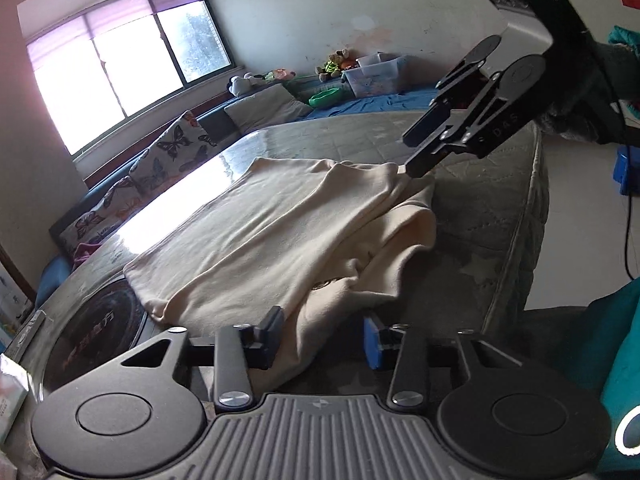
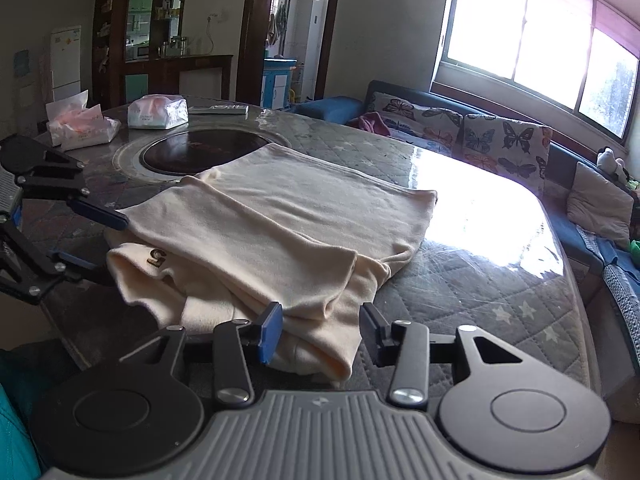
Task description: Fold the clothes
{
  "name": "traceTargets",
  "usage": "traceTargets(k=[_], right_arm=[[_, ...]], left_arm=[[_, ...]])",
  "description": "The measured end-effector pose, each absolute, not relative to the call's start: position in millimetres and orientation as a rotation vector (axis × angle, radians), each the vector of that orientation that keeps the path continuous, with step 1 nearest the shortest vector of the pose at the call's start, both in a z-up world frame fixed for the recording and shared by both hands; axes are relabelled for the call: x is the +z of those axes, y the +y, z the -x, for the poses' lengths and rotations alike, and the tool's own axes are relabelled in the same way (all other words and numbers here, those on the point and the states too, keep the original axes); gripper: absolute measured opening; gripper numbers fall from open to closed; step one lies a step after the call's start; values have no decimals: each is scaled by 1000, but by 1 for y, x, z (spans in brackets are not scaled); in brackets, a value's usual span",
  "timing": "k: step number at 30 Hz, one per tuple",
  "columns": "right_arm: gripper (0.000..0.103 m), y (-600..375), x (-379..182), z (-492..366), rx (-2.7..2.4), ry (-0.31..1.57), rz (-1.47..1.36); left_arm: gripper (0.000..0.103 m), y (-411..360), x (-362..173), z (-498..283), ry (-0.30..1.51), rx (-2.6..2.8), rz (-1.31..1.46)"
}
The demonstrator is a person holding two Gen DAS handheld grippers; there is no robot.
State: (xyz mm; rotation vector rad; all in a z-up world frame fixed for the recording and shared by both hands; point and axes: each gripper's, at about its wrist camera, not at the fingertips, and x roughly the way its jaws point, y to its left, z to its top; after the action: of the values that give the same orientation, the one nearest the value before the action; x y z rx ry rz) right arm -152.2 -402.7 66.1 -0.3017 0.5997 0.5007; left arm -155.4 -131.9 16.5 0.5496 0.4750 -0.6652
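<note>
A cream garment (image 1: 280, 236) lies partly folded on the quilted table; it also shows in the right wrist view (image 2: 280, 232) with a small dark printed mark near its left fold. My left gripper (image 1: 324, 338) is open, its jaws astride the near edge of the cloth. It also shows at the left of the right wrist view (image 2: 100, 240). My right gripper (image 2: 320, 334) is open over the garment's near corner. In the left wrist view the right gripper (image 1: 420, 152) hangs at the cloth's far corner, its tips touching the fabric.
The table (image 2: 460, 288) has a grey quilted cover under glass and a dark round inset (image 2: 204, 152). Tissue packs (image 2: 80, 128) and a remote lie at its far side. A sofa with butterfly cushions (image 2: 472, 132) runs under the window.
</note>
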Motion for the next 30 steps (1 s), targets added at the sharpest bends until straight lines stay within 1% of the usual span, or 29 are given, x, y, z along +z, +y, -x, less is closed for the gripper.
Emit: traceTargets(k=[1,2,3,4,5,9,10,11,13,21,24,26,27,28,29,30], right_arm=[[44,-403,66,155,501,601,307],[44,-404,66,158,501,602,313],[45,-404,66,161,503,602,320],[48,-404,66,163,506,602,328],[52,-404,67,166,510,603,336],[54,-401,66,174,545,609,385],[56,-399,65,175,560,607,399],[60,-397,65,177,572,604,413],[62,-390,62,179,603,587,458],[60,-362,53,165,677,512,554],[52,-358,51,151,693,520,558],[38,-355,50,141,708,536,566],[35,-354,50,136,715,550,569],[27,-353,50,133,718,568,571],[23,-353,50,131,722,582,568],[20,-355,51,128,728,595,554]], left_arm=[[27,-131,18,153,476,-664,-536],[25,-131,20,150,477,-664,-522],[18,-130,21,147,478,-663,-509],[12,-129,23,145,479,-662,-495],[11,-129,24,142,480,-661,-481],[9,-126,30,132,483,-657,-427],[9,-125,32,129,485,-656,-412],[9,-124,34,123,492,-654,-392],[8,-122,38,112,508,-650,-350],[8,-116,45,84,550,-660,-275],[8,-115,43,81,564,-667,-265],[8,-114,42,82,568,-671,-264],[9,-113,41,83,568,-675,-263],[9,-113,41,85,568,-679,-263],[12,-112,40,86,568,-683,-263],[15,-110,40,89,565,-684,-270]])
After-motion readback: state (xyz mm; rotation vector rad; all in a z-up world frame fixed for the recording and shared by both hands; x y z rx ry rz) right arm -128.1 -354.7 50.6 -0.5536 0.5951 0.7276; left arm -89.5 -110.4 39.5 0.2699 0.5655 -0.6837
